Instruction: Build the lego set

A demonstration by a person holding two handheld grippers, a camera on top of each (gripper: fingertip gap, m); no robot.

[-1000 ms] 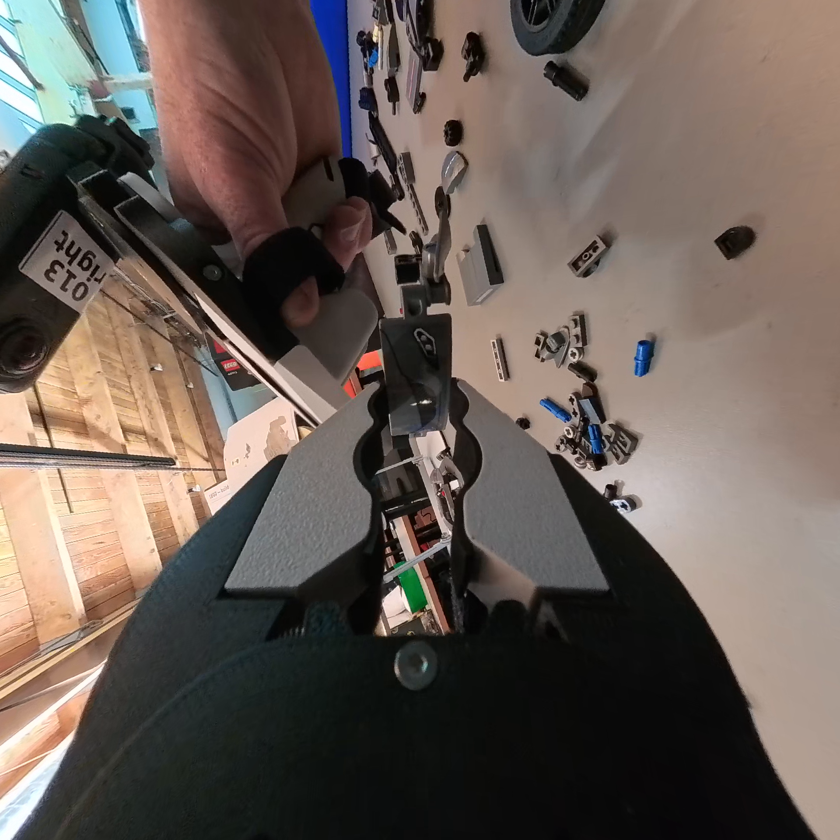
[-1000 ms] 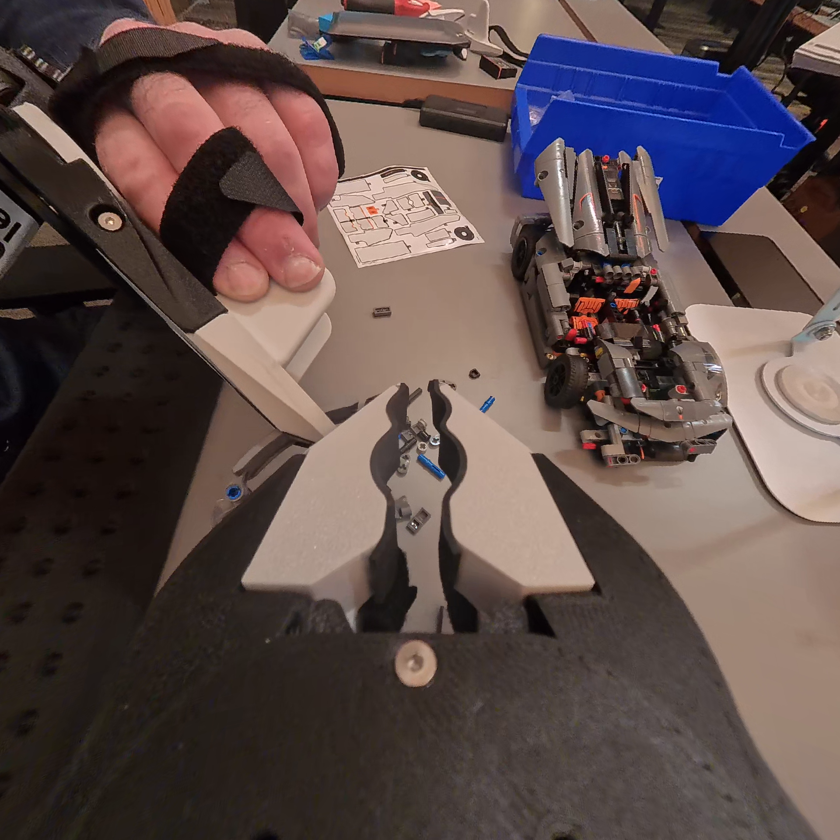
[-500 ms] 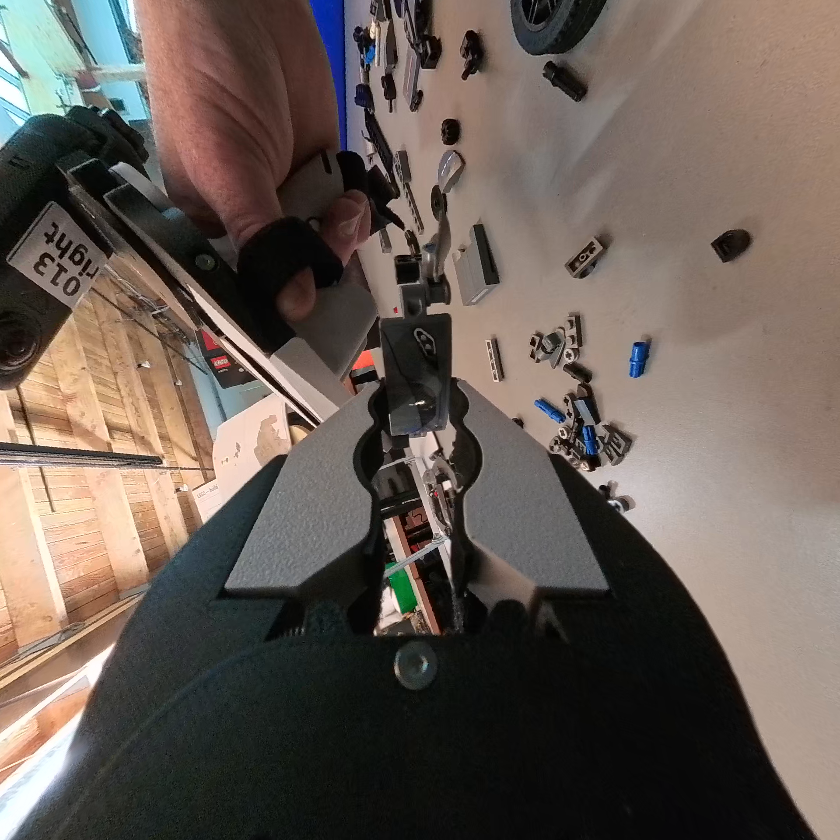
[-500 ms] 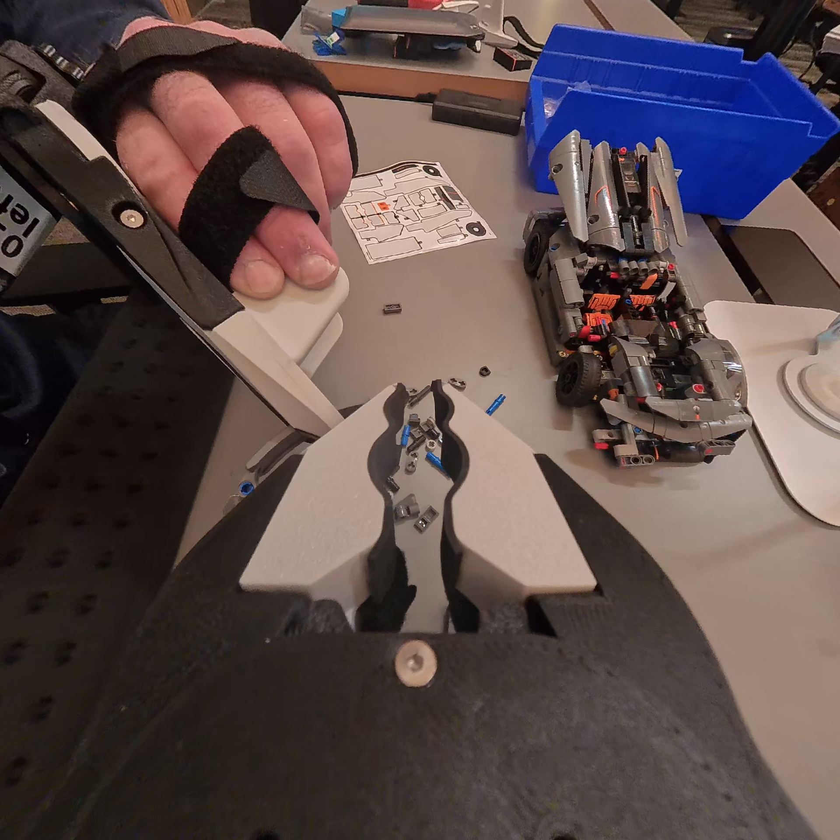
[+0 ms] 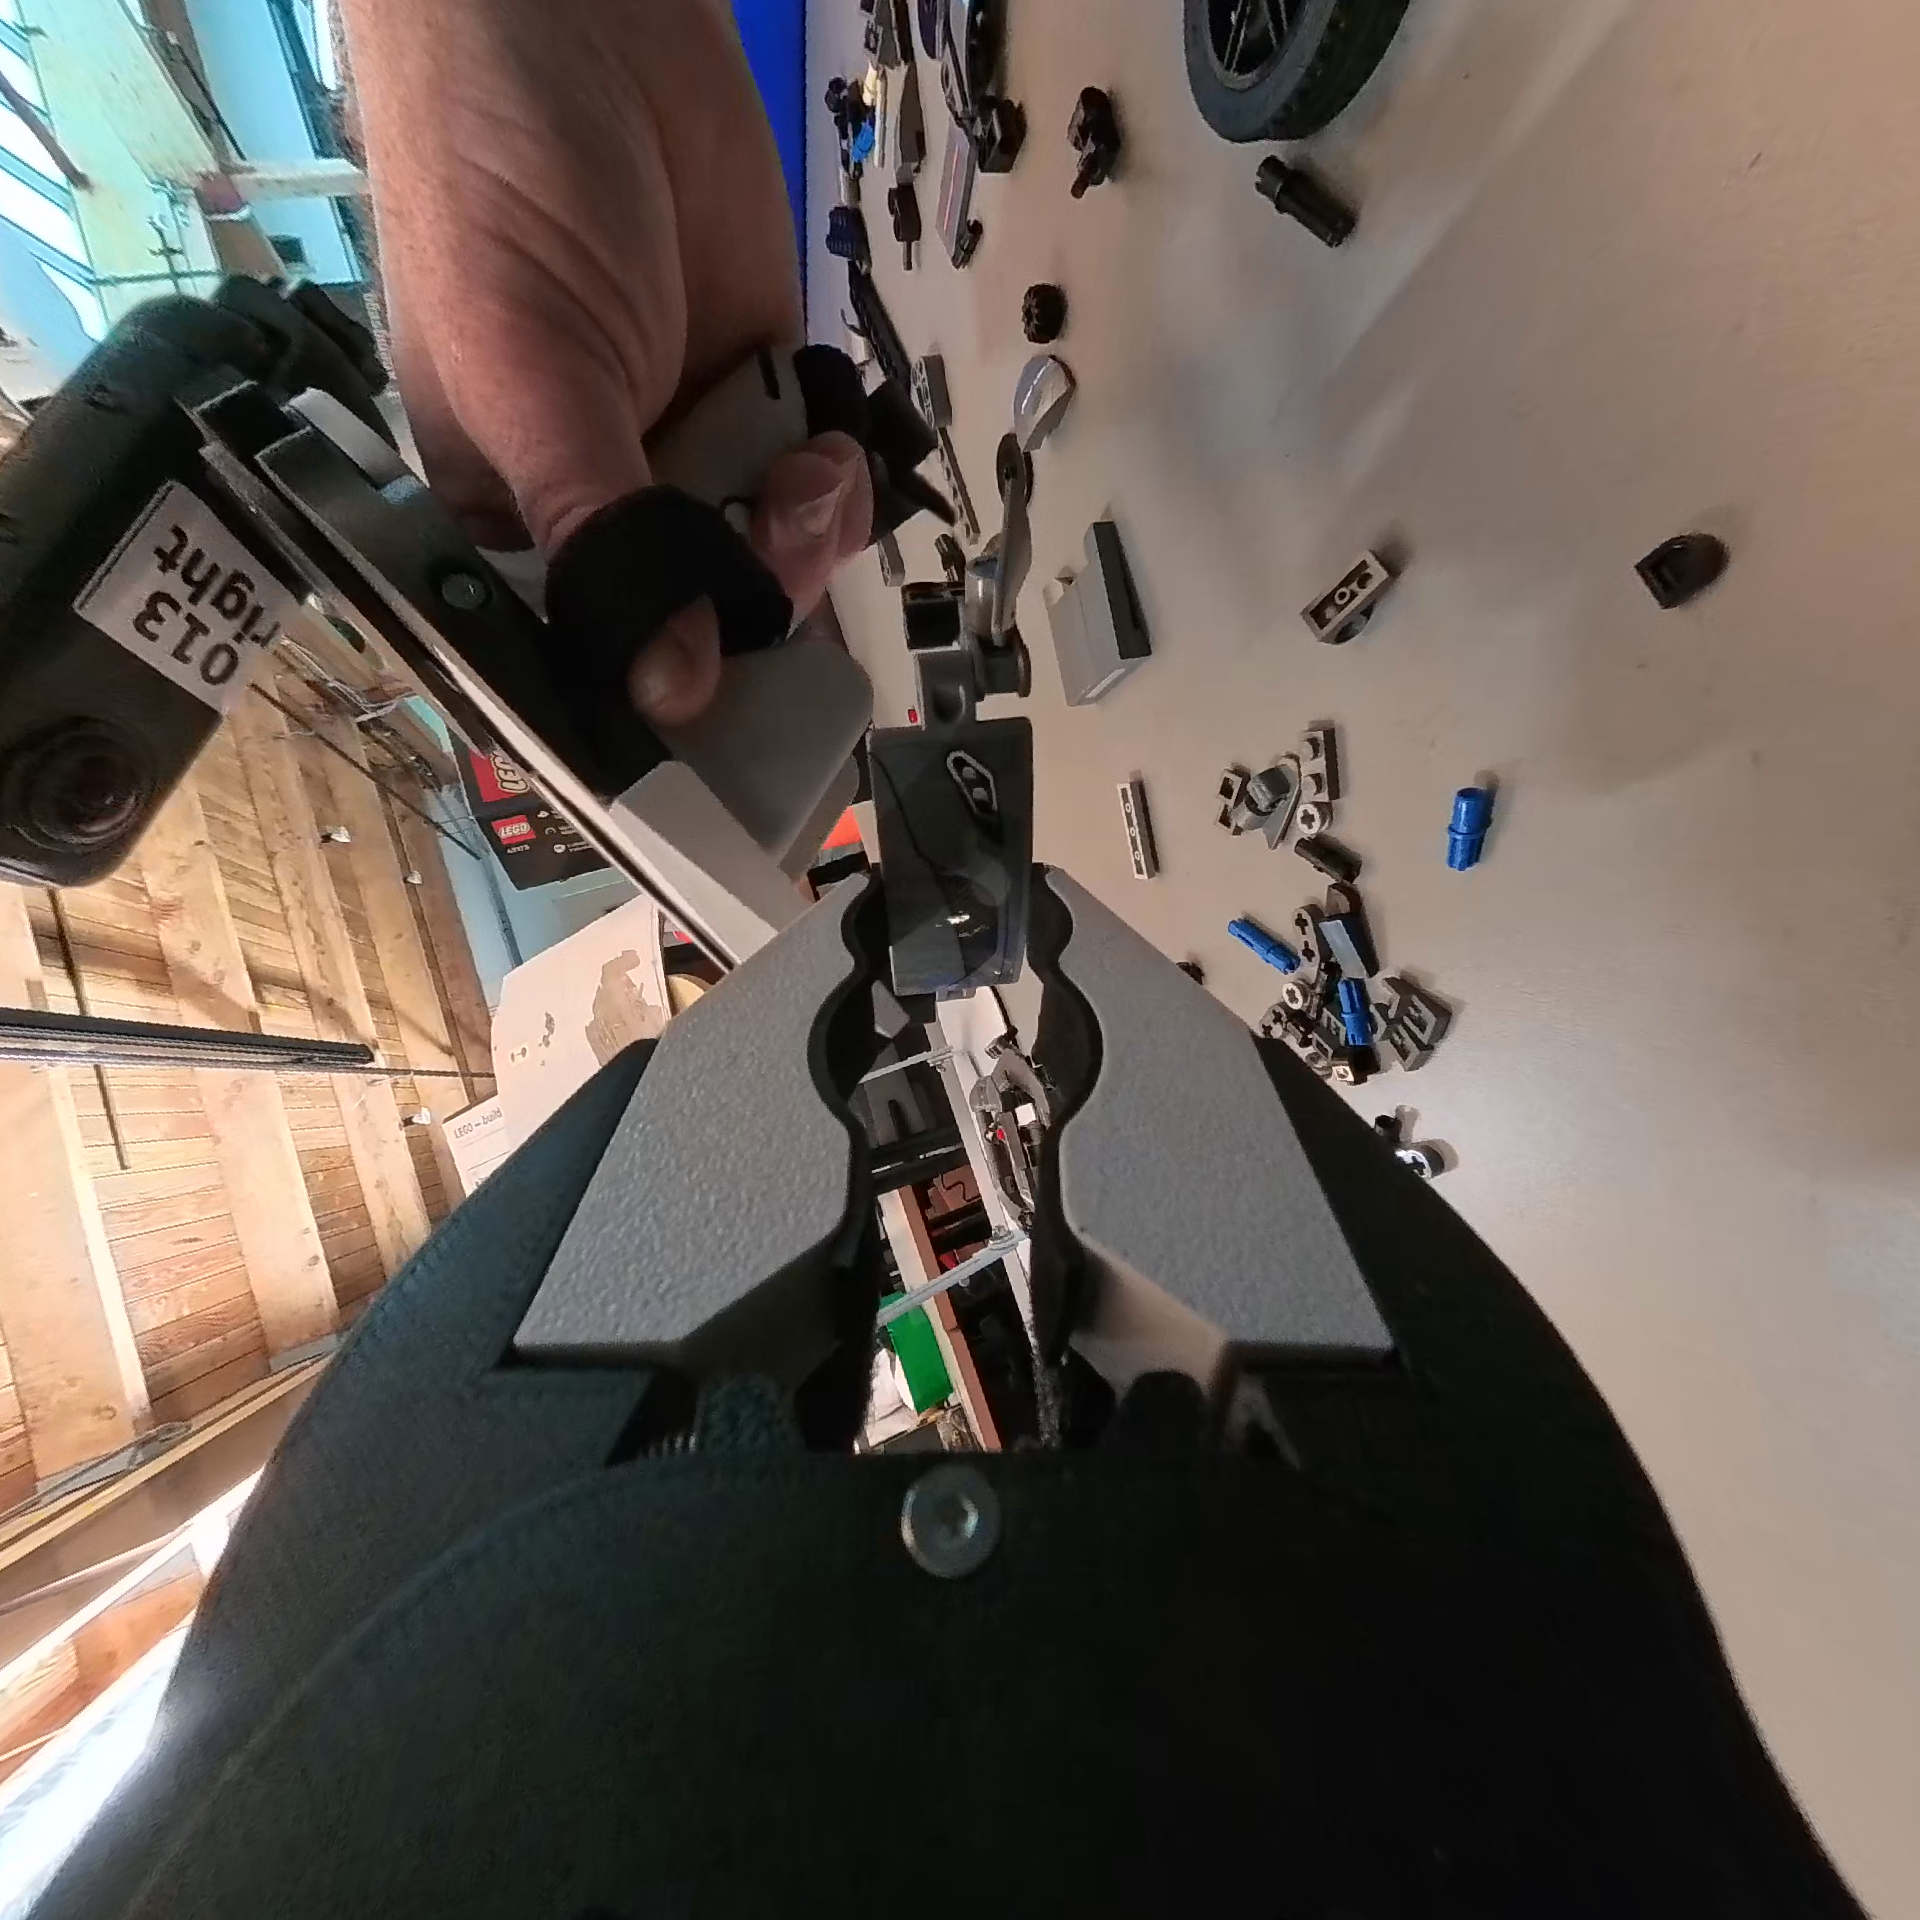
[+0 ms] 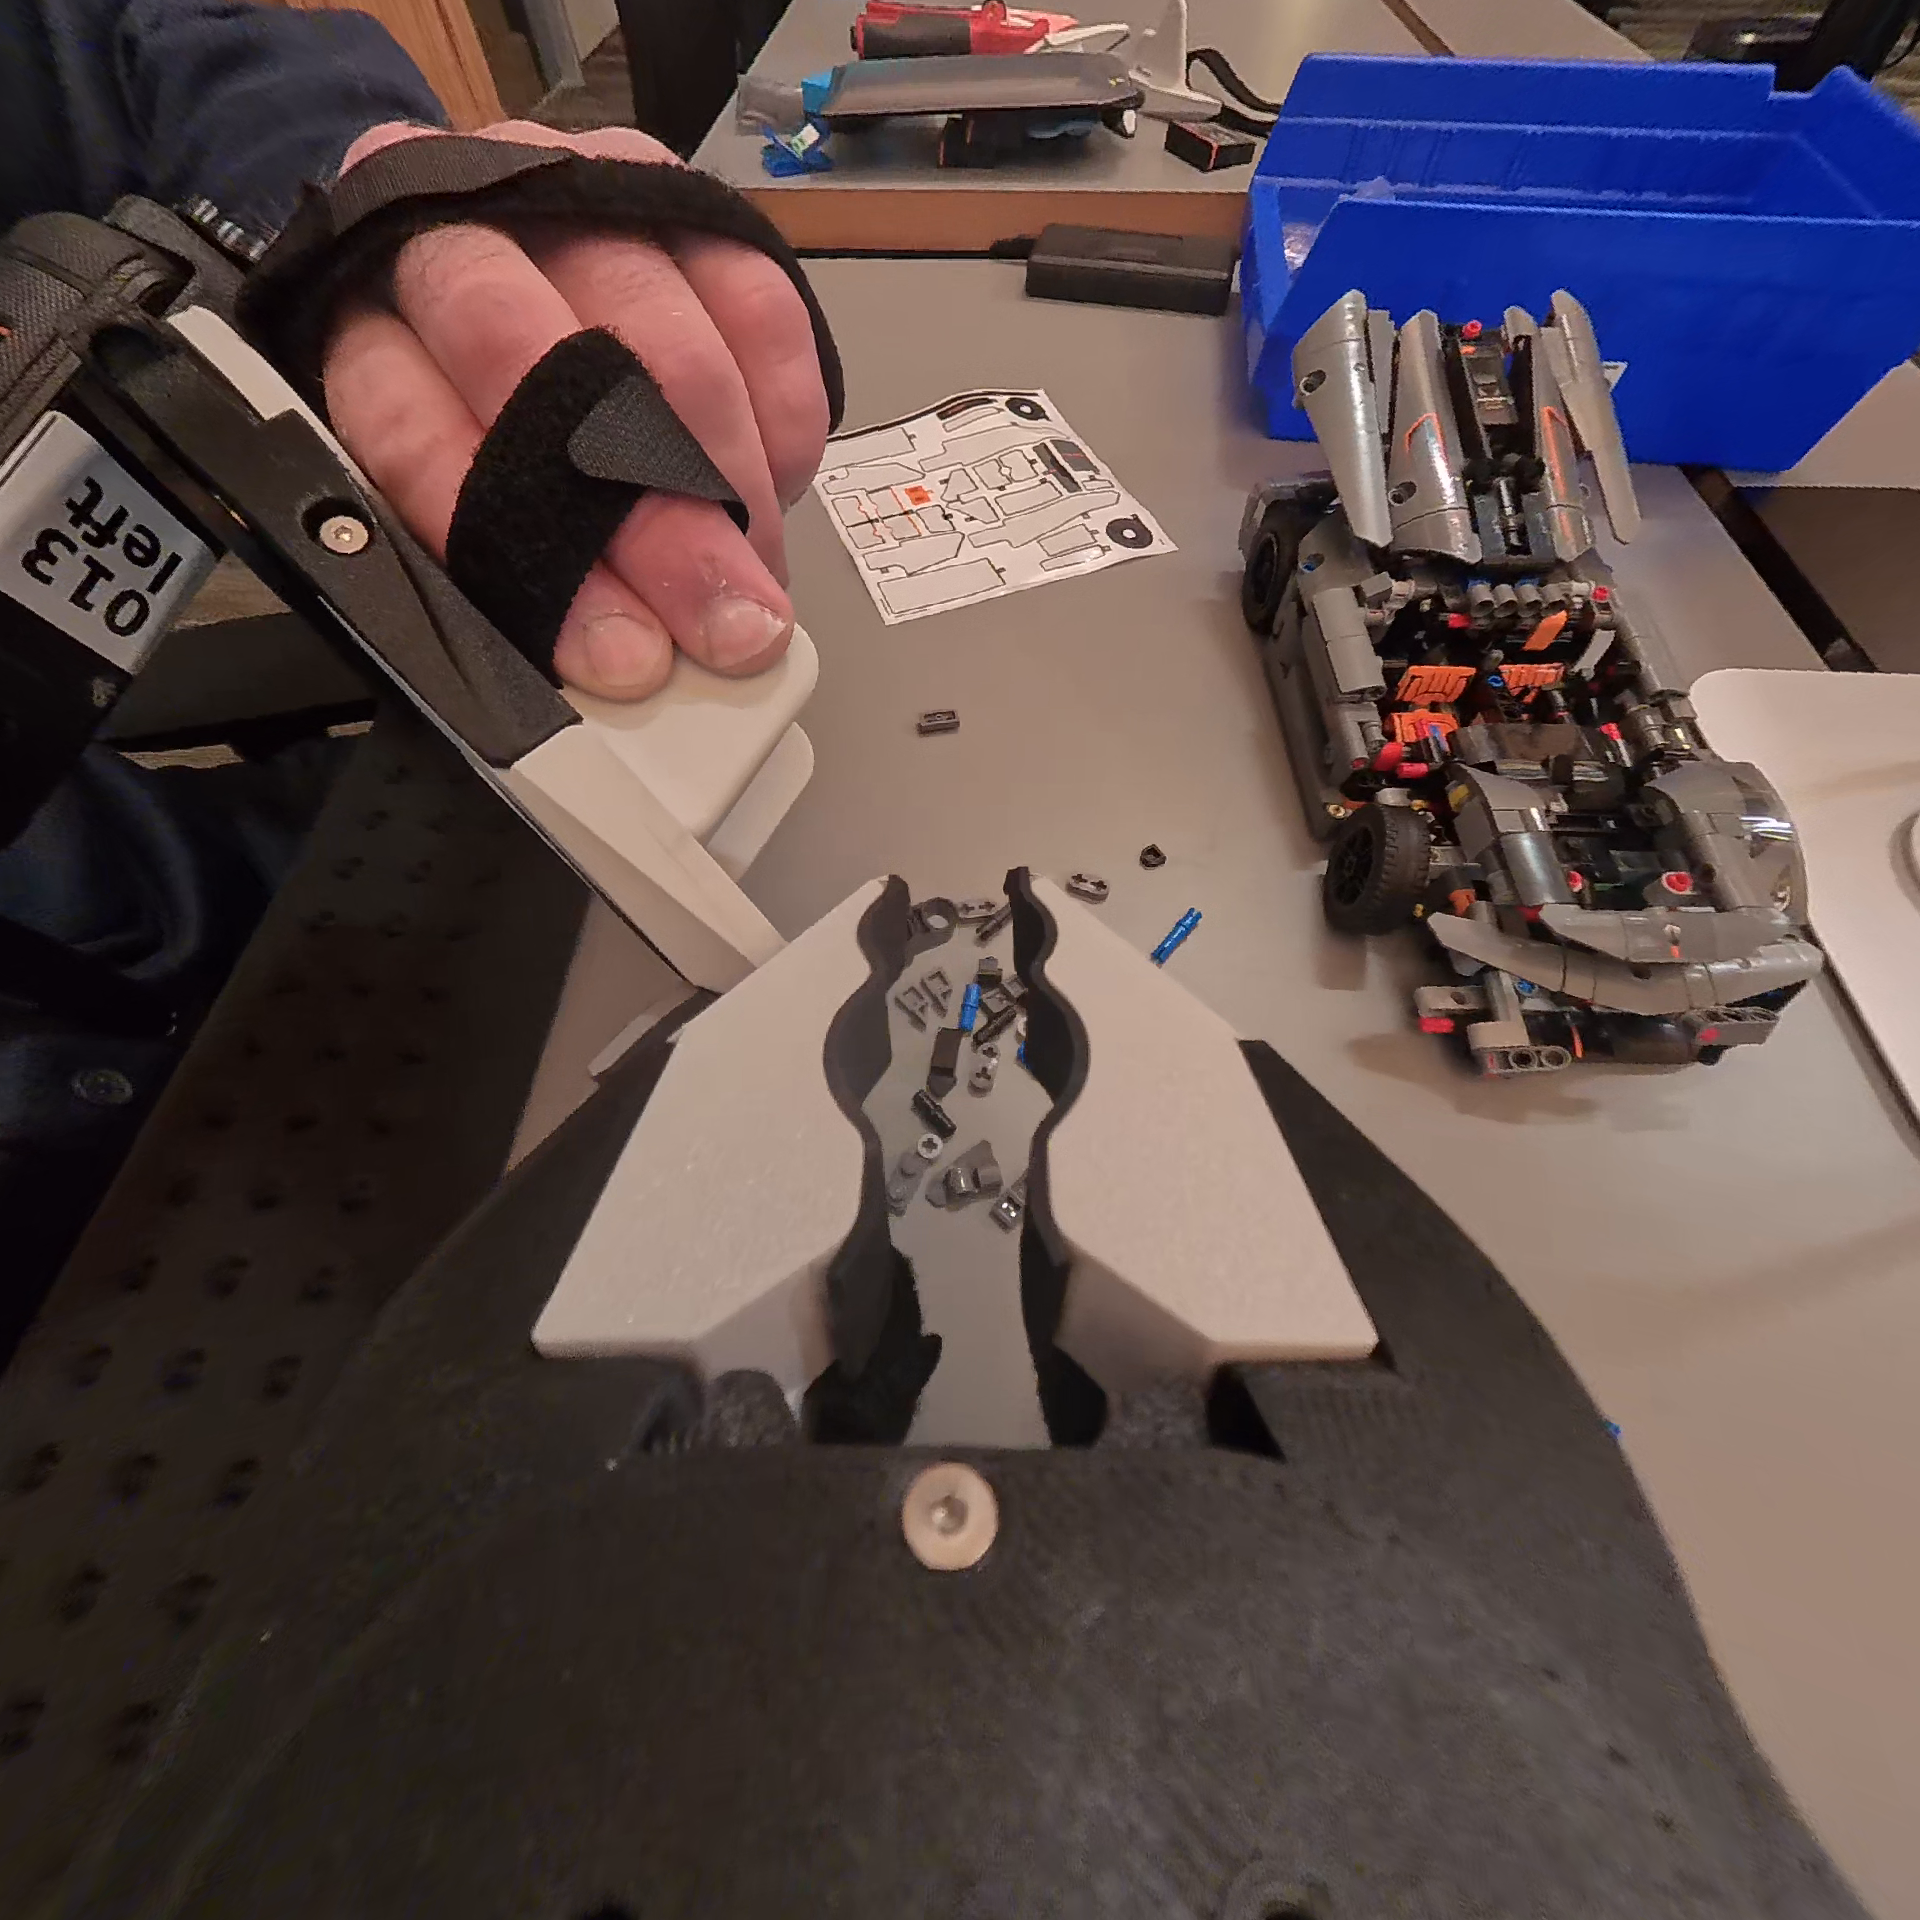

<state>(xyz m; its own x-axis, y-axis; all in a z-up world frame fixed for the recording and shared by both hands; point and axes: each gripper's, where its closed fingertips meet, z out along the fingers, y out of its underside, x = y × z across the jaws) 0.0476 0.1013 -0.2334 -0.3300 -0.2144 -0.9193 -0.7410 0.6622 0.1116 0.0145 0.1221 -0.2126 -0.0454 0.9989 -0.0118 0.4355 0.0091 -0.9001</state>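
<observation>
Left gripper (image 5: 954,894): jaws closed most of the way on a dark smoked panel (image 5: 951,852), clamped at the tips; a small grey connector (image 5: 945,691) sticks out of the panel's far end. The left wrist view is rolled sideways, so the table (image 5: 1662,1039) runs up the right of that picture. Right gripper (image 6: 954,888): jaws a narrow gap apart, nothing between them, hanging above the table (image 6: 1039,779). Landmark: the part-built grey car (image 6: 1507,769), which stands on the table with its rear panels tipped up. A loose pile of small parts (image 6: 961,1060) lies to the left of the car, seen through the right gripper's gap: grey plates, black pins, a blue pin. One blue pin (image 6: 1176,935) lies apart from the pile, between it and the car's front wheel. A small black piece (image 6: 1151,855) lies just beyond that pin. A sticker sheet (image 6: 992,504) lies flat left of the car's rear end. A blue bin (image 6: 1579,208) stands behind the car. The left hand (image 6: 582,436), strapped with black bands, holds its gripper's handle left of the sheet. In the left wrist view the right hand (image 5: 582,312) grips its handle beside the panel, and a loose tyre (image 5: 1288,62) lies at the top edge.
</observation>
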